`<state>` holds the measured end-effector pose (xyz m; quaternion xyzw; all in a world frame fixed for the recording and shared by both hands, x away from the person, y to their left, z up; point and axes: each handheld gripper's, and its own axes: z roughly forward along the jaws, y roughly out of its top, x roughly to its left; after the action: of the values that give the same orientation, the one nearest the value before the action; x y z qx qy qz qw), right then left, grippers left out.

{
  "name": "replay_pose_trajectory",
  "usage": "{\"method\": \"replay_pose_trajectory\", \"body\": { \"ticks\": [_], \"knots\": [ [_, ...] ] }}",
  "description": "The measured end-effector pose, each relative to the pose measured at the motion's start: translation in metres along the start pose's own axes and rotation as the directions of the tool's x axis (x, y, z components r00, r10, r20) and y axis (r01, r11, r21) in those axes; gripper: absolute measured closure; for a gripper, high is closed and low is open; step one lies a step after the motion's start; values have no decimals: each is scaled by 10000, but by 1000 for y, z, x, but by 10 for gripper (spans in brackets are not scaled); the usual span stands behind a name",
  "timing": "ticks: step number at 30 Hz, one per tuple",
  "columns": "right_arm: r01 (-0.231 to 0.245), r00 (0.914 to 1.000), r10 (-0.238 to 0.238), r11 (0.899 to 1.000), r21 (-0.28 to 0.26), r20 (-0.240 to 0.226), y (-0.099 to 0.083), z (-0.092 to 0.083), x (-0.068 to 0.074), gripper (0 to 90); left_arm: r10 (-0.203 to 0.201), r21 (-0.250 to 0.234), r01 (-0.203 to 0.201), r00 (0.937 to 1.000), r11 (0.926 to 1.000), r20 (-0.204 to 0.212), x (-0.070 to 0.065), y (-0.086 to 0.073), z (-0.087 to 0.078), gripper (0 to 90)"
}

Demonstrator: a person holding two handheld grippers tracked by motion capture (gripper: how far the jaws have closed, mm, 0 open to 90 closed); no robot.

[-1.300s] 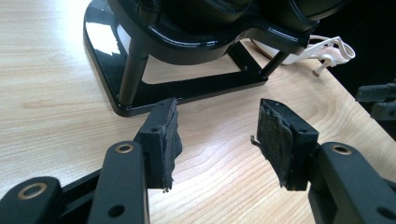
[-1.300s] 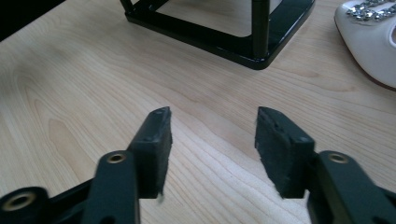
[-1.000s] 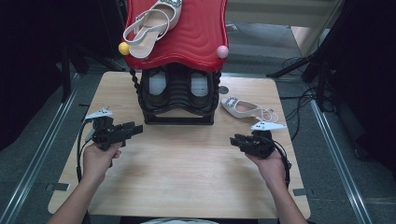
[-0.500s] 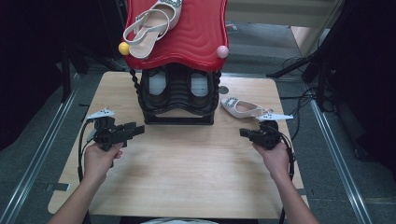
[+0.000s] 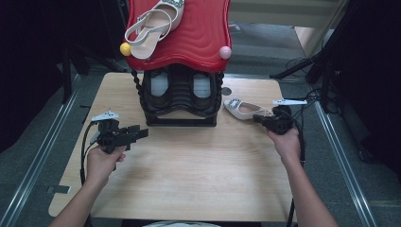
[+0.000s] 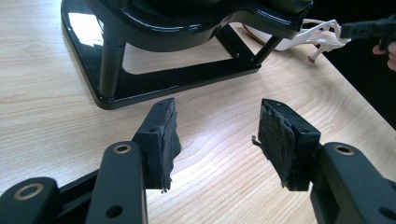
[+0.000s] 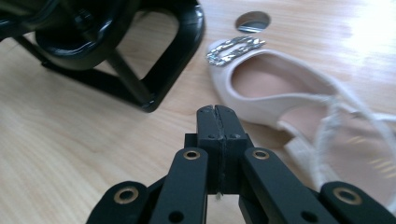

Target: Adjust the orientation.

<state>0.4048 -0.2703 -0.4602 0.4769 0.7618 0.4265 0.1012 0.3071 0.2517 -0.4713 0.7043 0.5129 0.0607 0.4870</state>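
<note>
1. I'm looking down on a pale wooden counter with dark floor and metal rails around it.
2. My landmark is the black shoe rack at the far middle of the counter, under its red wavy top.
3. On that red top, towards its left edge, lies one white strappy shoe; a yellow ball and a pink ball sit at the top's near corners.
4. The second white shoe lies flat on the counter just right of the rack's base, its jewelled buckle pointing towards the rack.
5. A small round metal cap is set in the counter just beyond that buckle.
6. My right tool is right of the rack, at the heel end of the shoe on the counter. Its jaws have just closed and now press flat together with nothing between them; the shoe's strap lies just beside them.
7. My left tool sits near the rack's front left corner, aimed at the base. Its jaws stand well apart, empty, bare wood between them.
</note>
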Motion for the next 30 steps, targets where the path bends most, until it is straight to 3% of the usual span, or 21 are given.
{"method": "replay_pose_trajectory", "body": {
  "ticks": [9, 17, 21, 24, 30],
  "knots": [
    [-497, 9968, 520, 9981, -374, 608, 23, -9, -35, 900, -15, 50, 14, 9999, 10000, 102, 1, -1, 2, 474],
    [-915, 9899, 913, 9958, -28, 1085, 18, 1, -57, 900, 43, 172, -45, 9999, 9998, 104, 1, -1, 4, 473],
    [-832, 9915, 818, 9965, 105, 1009, 13, 11, -56, 900, 44, 163, -47, 9999, 9999, 139, 1, -1, 4, 473],
    [-664, 9906, 627, 9974, 267, 1216, 13, 17, -52, 900, 47, 147, -49, 9999, 9999, 144, 0, -1, 4, 473],
    [-839, 9910, 796, 9958, 365, 1081, 10, 17, -47, 900, 46, 168, -49, 9998, 9998, 175, 1, -1, 4, 473]
  ]
}}
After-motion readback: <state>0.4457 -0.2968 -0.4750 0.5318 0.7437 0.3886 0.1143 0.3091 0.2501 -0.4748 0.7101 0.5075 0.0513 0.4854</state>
